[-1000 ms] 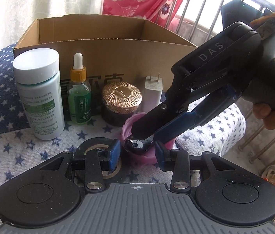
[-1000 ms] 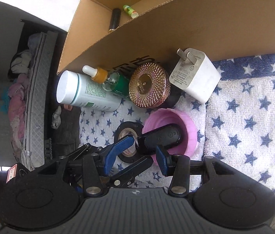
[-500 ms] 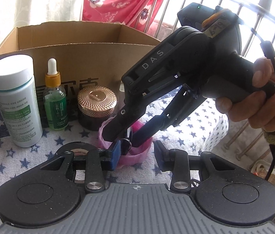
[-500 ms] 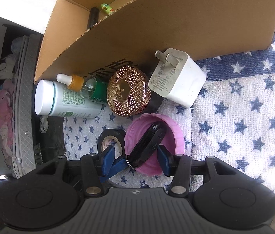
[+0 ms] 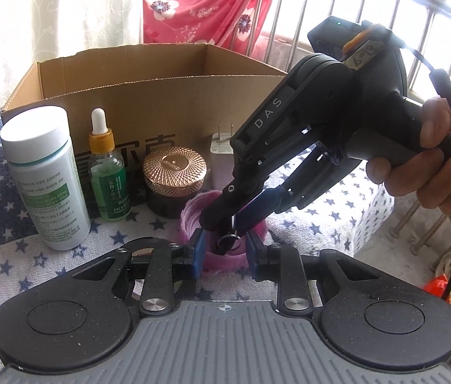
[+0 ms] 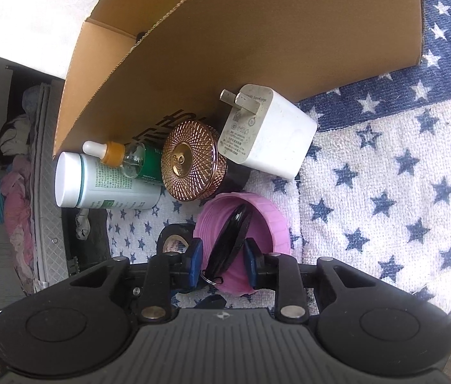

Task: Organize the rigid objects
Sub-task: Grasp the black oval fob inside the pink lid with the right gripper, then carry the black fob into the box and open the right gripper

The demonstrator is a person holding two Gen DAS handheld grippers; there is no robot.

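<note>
Your right hand-held gripper (image 6: 222, 260) has its blue pads either side of a black key fob (image 6: 230, 238) that stands on edge inside the pink cap (image 6: 275, 224). The jaws are narrowed to a small gap; the left pad seems to sit against the fob, but a sliver shows at the right pad, so I cannot tell whether the grip is firm. The fob's long axis runs away from you, tilted a little to the right, with its key ring (image 6: 211, 278) at the near end between the pads. From the left wrist view, this gripper (image 5: 225, 227) comes down steeply from the upper right, with your right hand (image 5: 423, 156) around the handle.

Your left hand-held gripper (image 5: 225, 249) is low and level, partly open, and straddles the near wall of the pink cap (image 5: 193, 214). It is not visibly pinching it. It is placed to steady the cap while the right one lifts.

The relation that matters is this: the fob lies directly between the right pads, and the cardboard box (image 5: 148, 105) stands beyond it, straight ahead, past the row of things. By my judgement the next move is up and forward over the box's front wall.

Just behind the cap stand a copper-lidded jar (image 5: 174, 172) and a white charger (image 6: 267, 131). To their left are a green dropper bottle (image 5: 107, 172) and a white pill bottle (image 5: 46, 176). A roll of black tape (image 6: 174, 240) lies just left of the cap. All rest on a star-patterned towel (image 6: 385, 192).
</note>
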